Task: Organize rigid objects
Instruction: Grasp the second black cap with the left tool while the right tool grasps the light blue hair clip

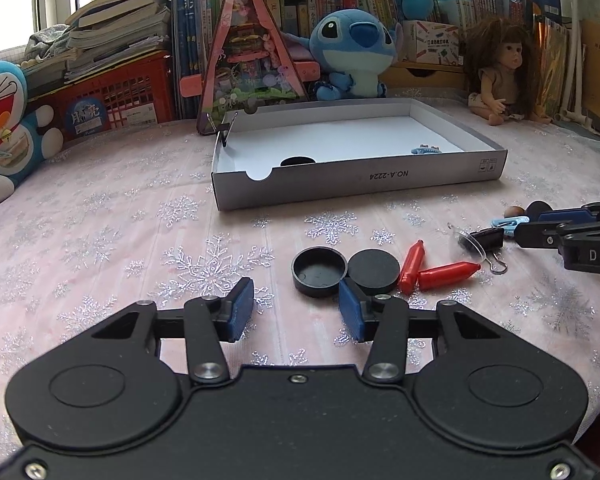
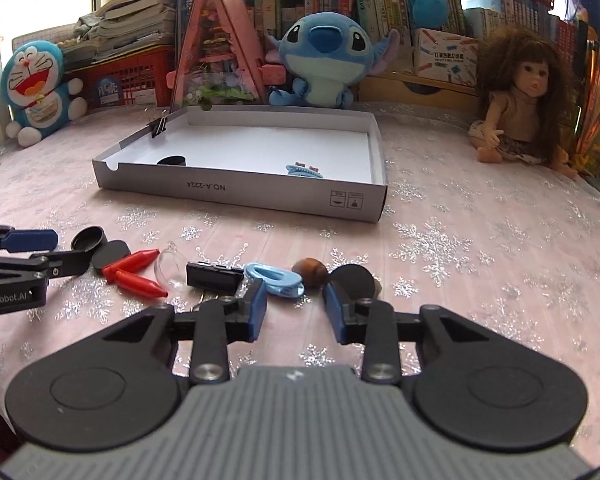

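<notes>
Right tongs [image 2: 296, 304] hiding blue clip's [image 2: 274, 278] edge

1. A grey box [image 1: 356, 178] is seen on the table.
2. A black cup [image 1: 319, 272], a disc [image 1: 374, 271] and two red tubes [image 1: 432, 270] are laid just before the box.
3. The left gripper [image 1: 296, 304] is held apart, empty.

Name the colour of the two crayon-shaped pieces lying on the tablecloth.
Red crayon-shaped pieces; the left wrist view shows them best.

Left gripper [image 1: 296, 306]: black body, blue pads, silver screws. Right gripper [image 2: 294, 302]: same, w/ grey ribbed centre plate.
</notes>
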Tool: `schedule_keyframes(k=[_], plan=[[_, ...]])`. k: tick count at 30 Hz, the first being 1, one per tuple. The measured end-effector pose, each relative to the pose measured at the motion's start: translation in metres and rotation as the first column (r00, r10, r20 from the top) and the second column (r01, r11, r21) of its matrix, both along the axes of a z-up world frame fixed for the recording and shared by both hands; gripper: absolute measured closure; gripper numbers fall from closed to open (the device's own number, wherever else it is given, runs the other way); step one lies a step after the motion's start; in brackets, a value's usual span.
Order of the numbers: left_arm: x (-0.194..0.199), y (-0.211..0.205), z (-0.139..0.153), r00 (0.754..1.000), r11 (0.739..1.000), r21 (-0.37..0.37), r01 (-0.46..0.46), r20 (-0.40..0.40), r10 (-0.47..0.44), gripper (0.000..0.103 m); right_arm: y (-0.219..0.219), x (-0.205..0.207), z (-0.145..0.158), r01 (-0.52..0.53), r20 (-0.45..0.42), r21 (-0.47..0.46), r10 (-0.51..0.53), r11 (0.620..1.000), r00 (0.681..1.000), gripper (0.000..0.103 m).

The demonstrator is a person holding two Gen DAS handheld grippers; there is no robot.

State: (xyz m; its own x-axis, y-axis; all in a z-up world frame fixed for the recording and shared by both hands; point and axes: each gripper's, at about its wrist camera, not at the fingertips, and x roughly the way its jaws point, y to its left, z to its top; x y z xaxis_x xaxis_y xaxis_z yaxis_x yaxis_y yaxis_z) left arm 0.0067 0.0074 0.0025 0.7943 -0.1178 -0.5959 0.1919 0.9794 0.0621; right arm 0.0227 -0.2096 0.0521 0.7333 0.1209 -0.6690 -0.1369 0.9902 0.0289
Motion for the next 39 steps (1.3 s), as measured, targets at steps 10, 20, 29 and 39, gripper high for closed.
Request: schedule_keyframes(k=[10, 20, 29, 39], plan=[[0.009, -0.005, -0.002, 1.0, 1.0, -0.015, -0.027, 0.015, 0.027, 0.058, 0.015, 0.006, -0.002, 0.017, 0.01, -0.011, -0.017, 1.0, 1.0, 0.057], [0.019, -0.008, -0.005, 0.999, 0.999, -0.018, -0.038, 0.029, 0.039, 0.057, 0.019, 0.013, -0.005, 0.034, 0.009, -0.004, -0.034, 0.999, 0.999, 0.043], [0.024, -0.011, -0.008, 0.999, 0.999, -0.024, -0.033, 0.039, 0.034, 0.057, 0.019, 0.013, -0.011, 0.073, 0.011, -0.007, -0.073, 0.997, 0.997, 0.033], [0.023, -0.011, -0.012, 0.998, 0.999, -0.03, -0.035, 0.054, 0.036, 0.057, 0.018, 0.008, -0.01, 0.137, 0.026, -0.003, -0.137, 0.991, 0.99, 0.033]])
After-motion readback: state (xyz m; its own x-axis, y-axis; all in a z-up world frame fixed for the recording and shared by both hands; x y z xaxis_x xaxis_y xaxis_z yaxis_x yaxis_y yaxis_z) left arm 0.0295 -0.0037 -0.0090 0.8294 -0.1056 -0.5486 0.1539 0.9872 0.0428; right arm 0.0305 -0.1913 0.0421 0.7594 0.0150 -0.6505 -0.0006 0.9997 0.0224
